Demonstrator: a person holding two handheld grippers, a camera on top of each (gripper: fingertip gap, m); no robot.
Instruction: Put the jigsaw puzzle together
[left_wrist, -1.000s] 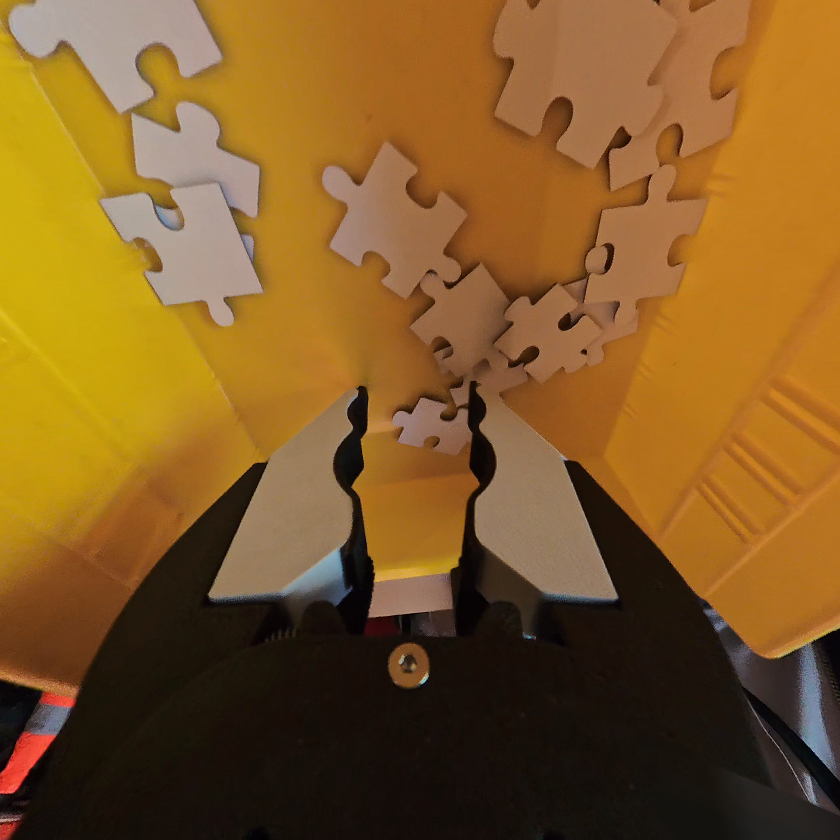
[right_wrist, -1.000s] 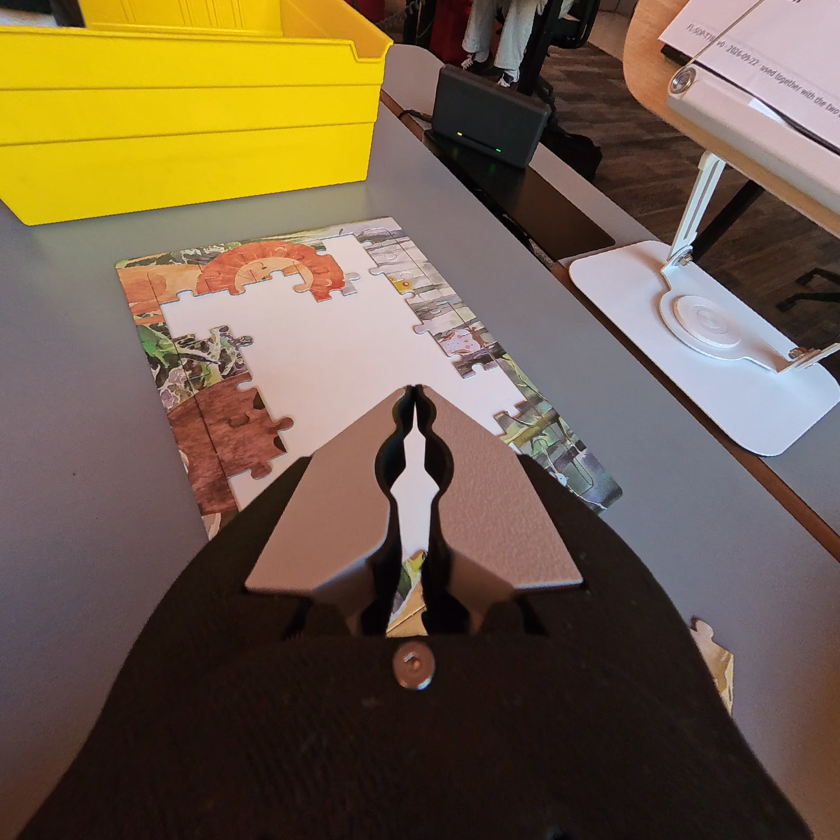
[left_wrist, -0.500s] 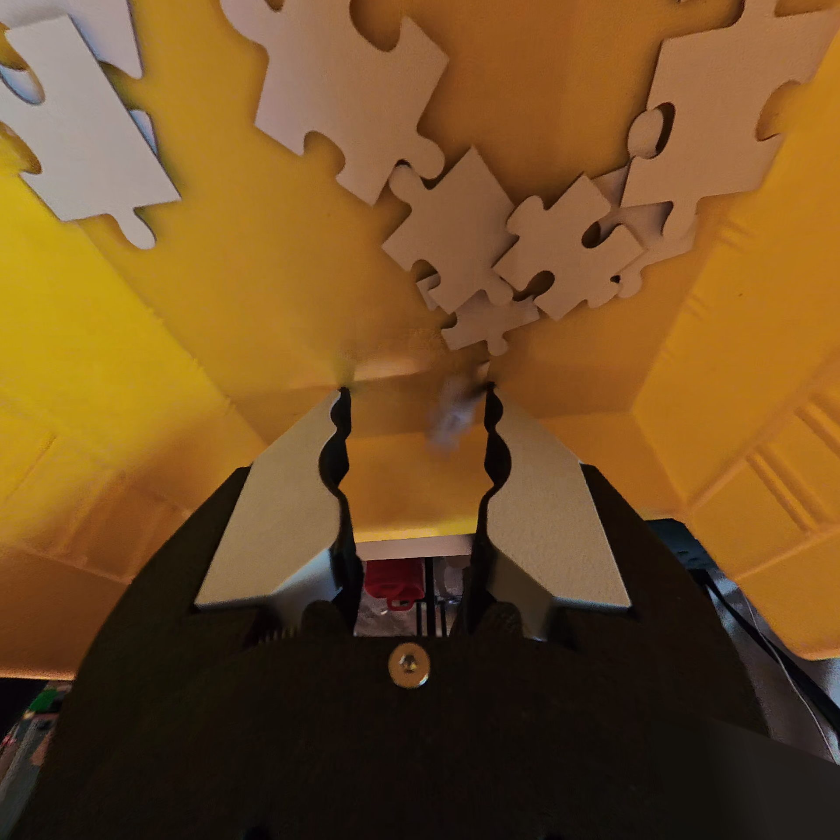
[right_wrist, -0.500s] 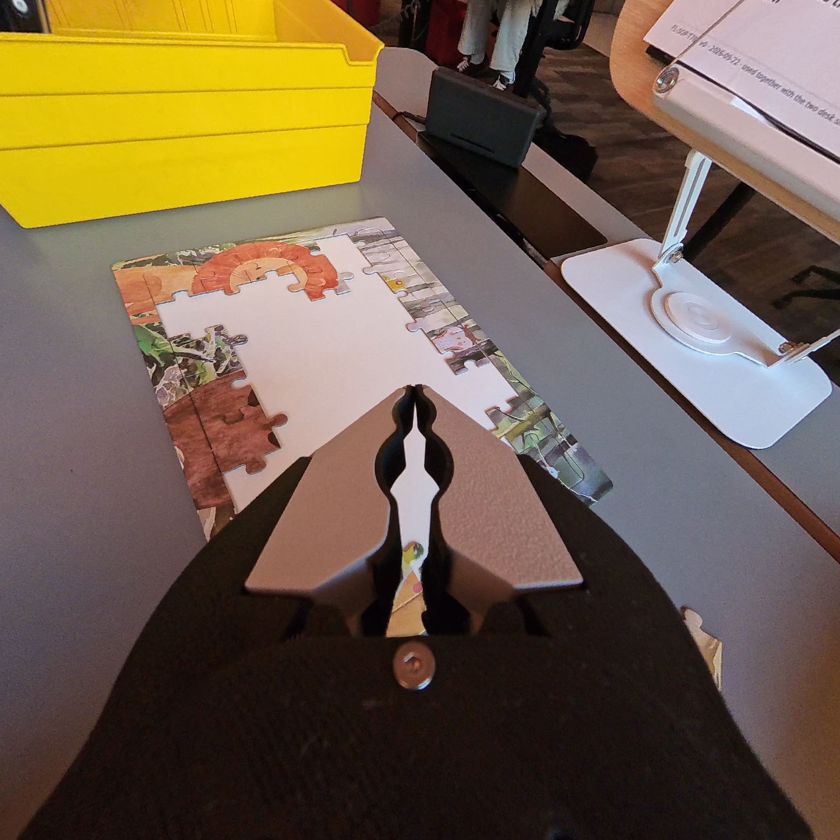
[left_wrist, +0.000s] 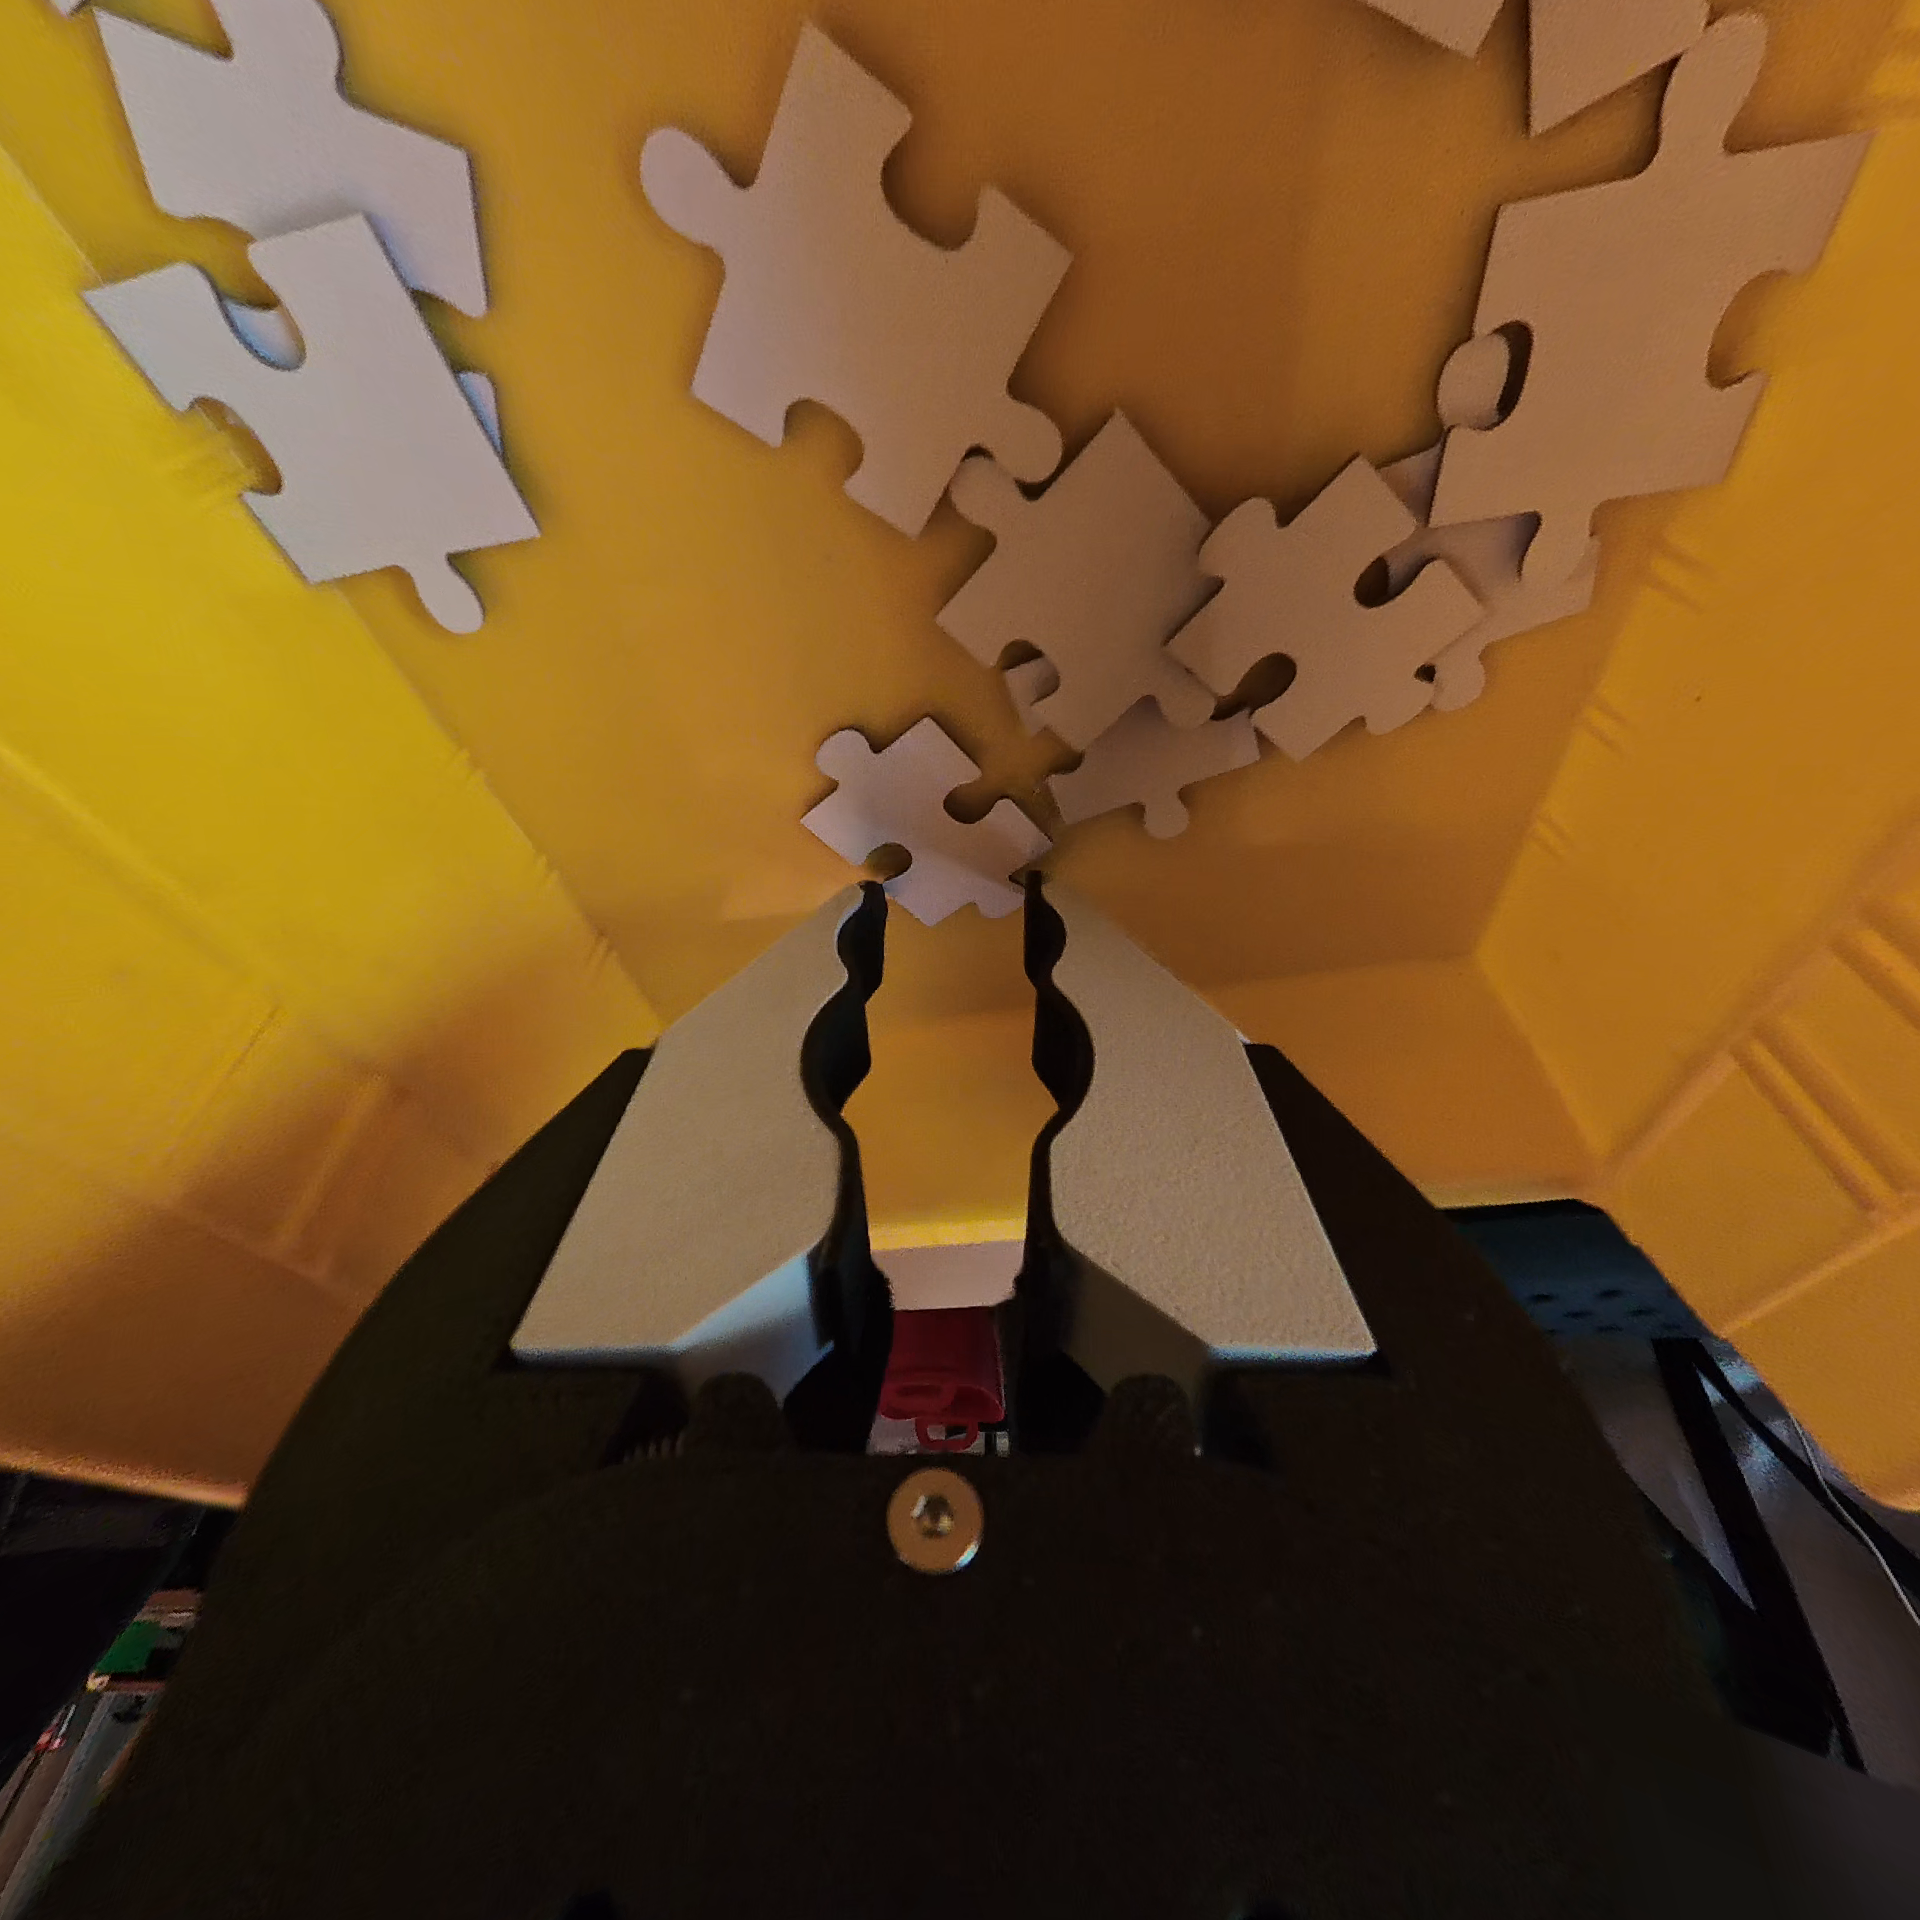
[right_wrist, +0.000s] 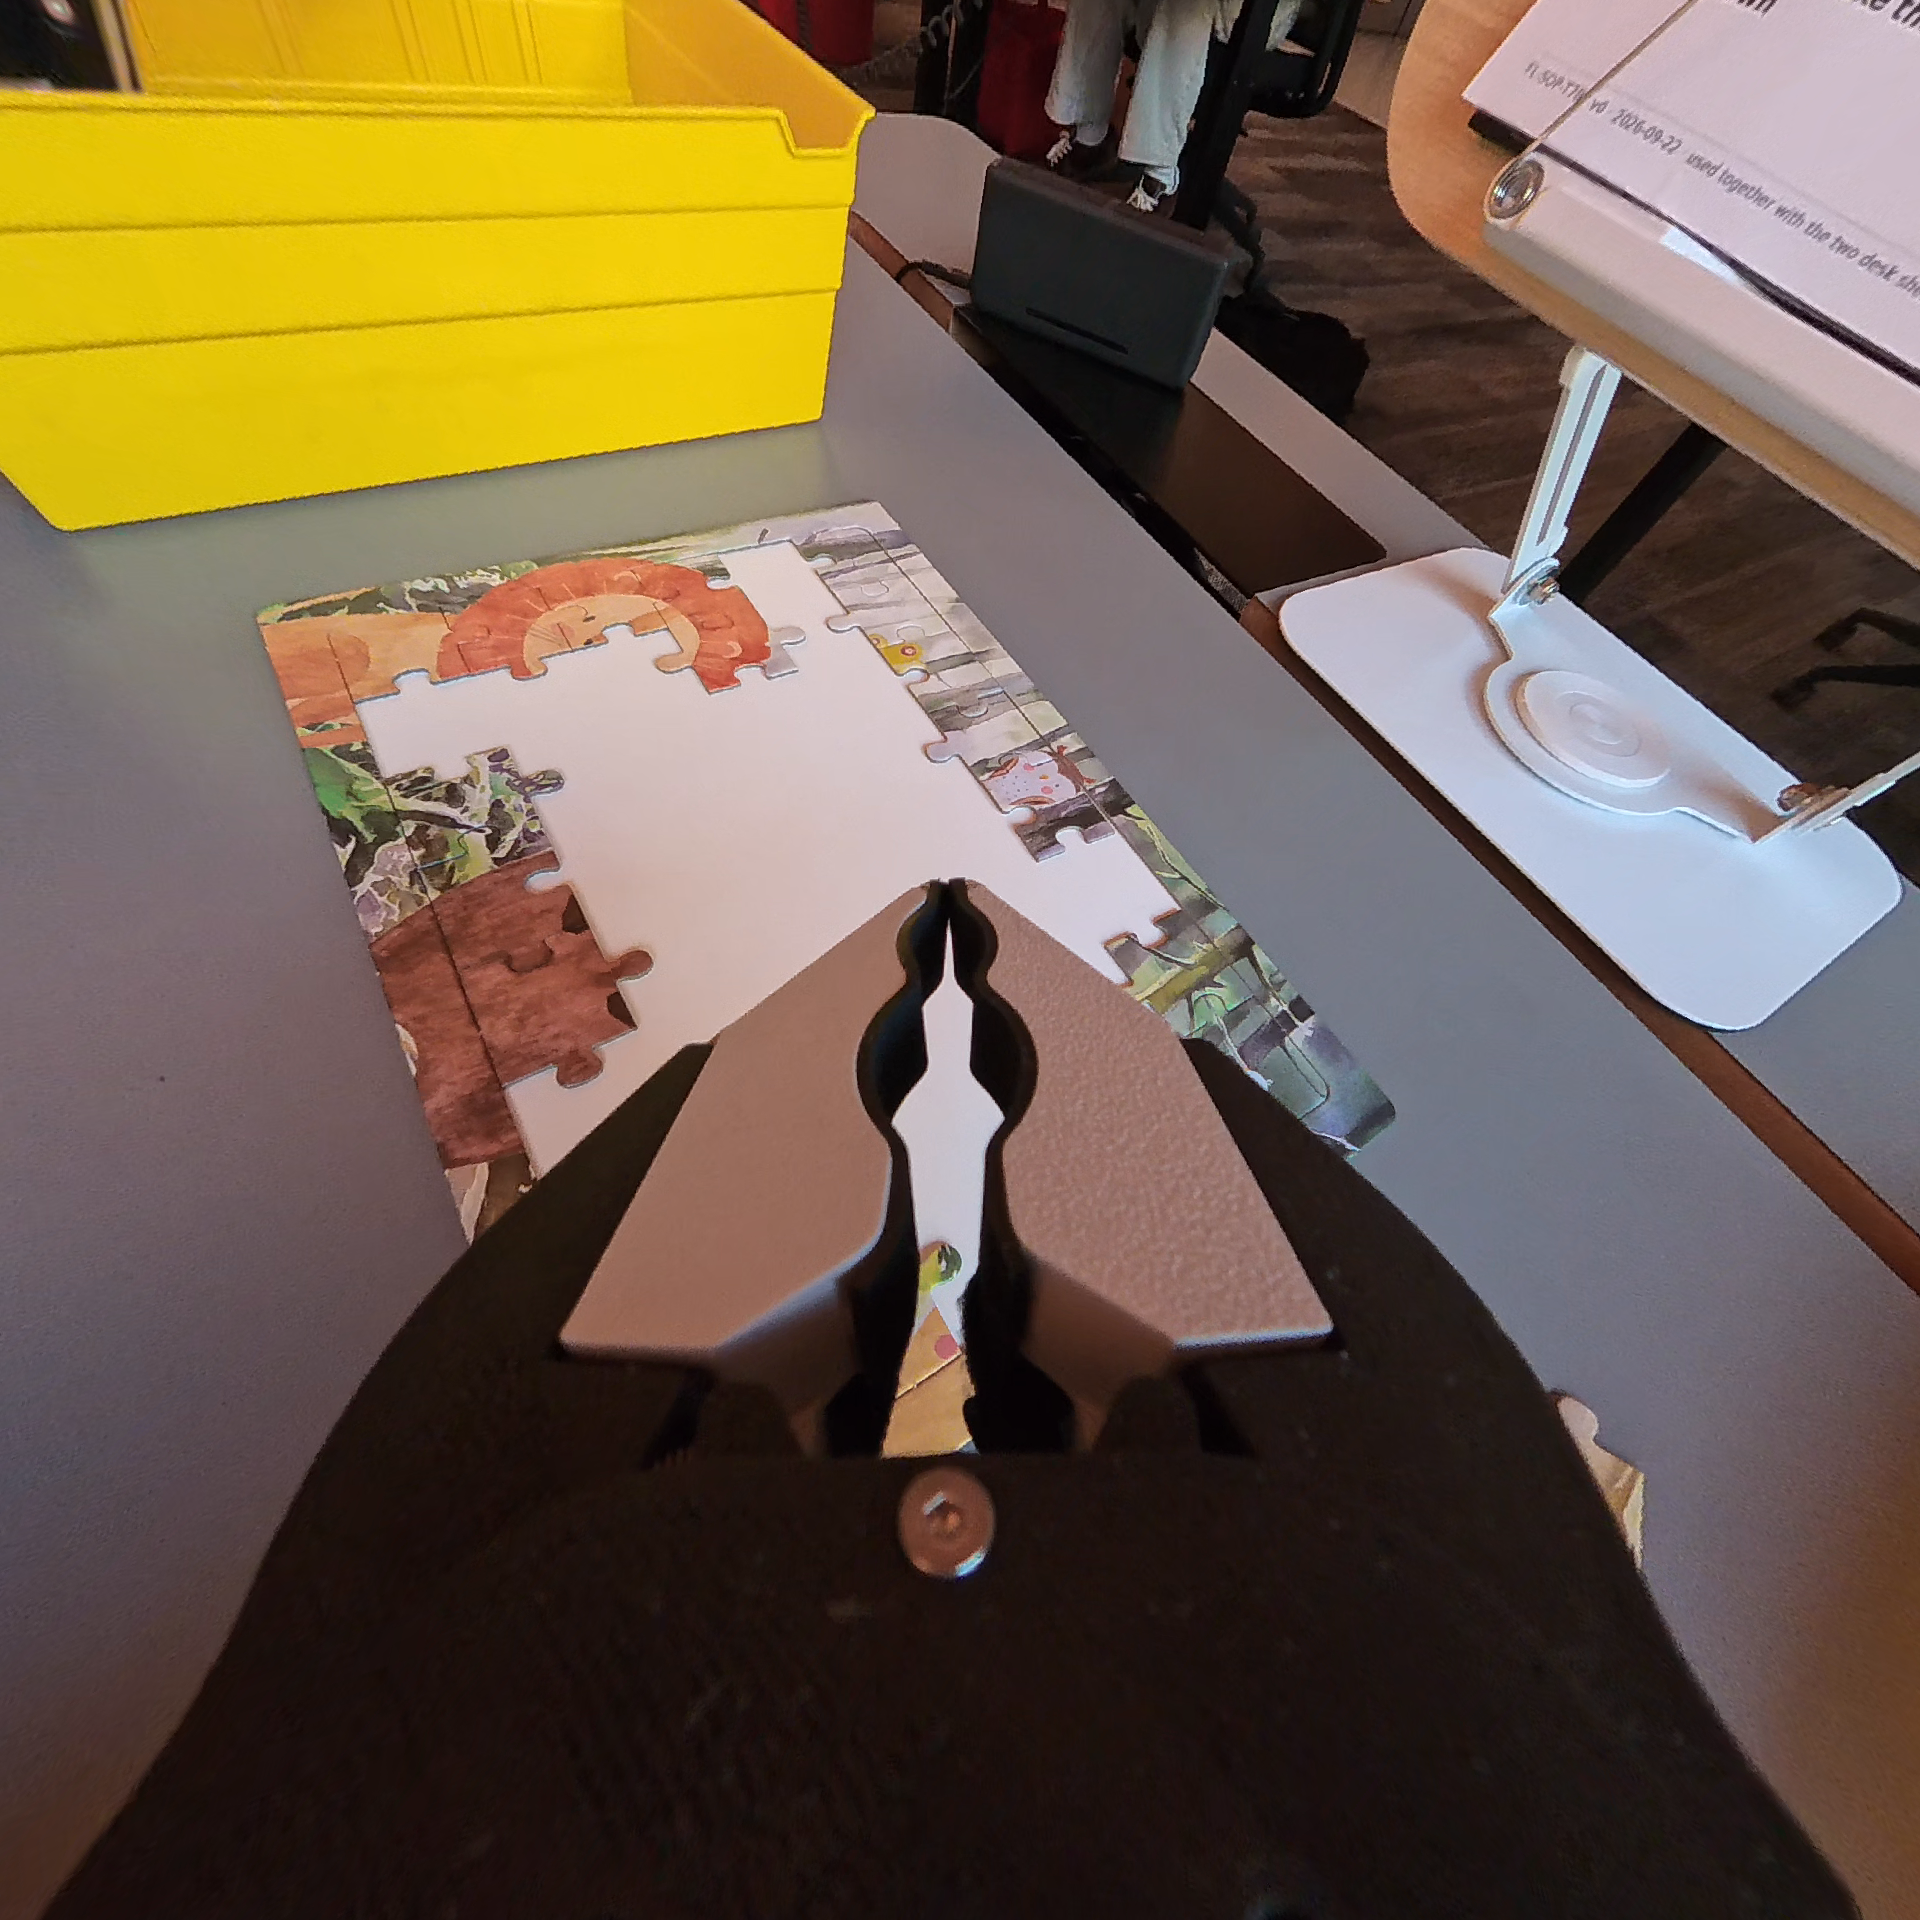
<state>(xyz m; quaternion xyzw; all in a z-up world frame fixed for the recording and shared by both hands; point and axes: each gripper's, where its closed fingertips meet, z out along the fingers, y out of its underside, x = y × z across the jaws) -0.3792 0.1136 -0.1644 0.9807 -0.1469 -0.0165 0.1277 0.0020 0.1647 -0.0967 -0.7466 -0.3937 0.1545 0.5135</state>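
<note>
In the left wrist view my left gripper (left_wrist: 948, 883) is down inside the yellow bin (left_wrist: 312, 935), among several white face-down puzzle pieces. A small piece (left_wrist: 925, 821) lies on the bin floor, its near corner between my fingertips. The right fingertip (left_wrist: 1031, 883) touches its corner. A sliver of yellow shows between the piece and the left fingertip (left_wrist: 868, 894), so the jaws are not closed on it. In the right wrist view my right gripper (right_wrist: 948, 885) is shut with nothing in it, above the partly built puzzle (right_wrist: 727, 810), whose middle is bare white.
The yellow bin (right_wrist: 416, 343) stands behind the puzzle on the grey table (right_wrist: 156, 935). A loose piece (right_wrist: 1610, 1475) lies at the near right. A white stand base (right_wrist: 1558, 779) and a dark box (right_wrist: 1091, 281) sit to the right. More pieces overlap in the bin (left_wrist: 1320, 613). The gap from one gripper's tips to the other's is roughly 40 cm.
My left jaws widened, then narrowed. The small piece between them was a blur half a second ago and now lies turned at the tips. The right gripper barely moved and stayed shut.
</note>
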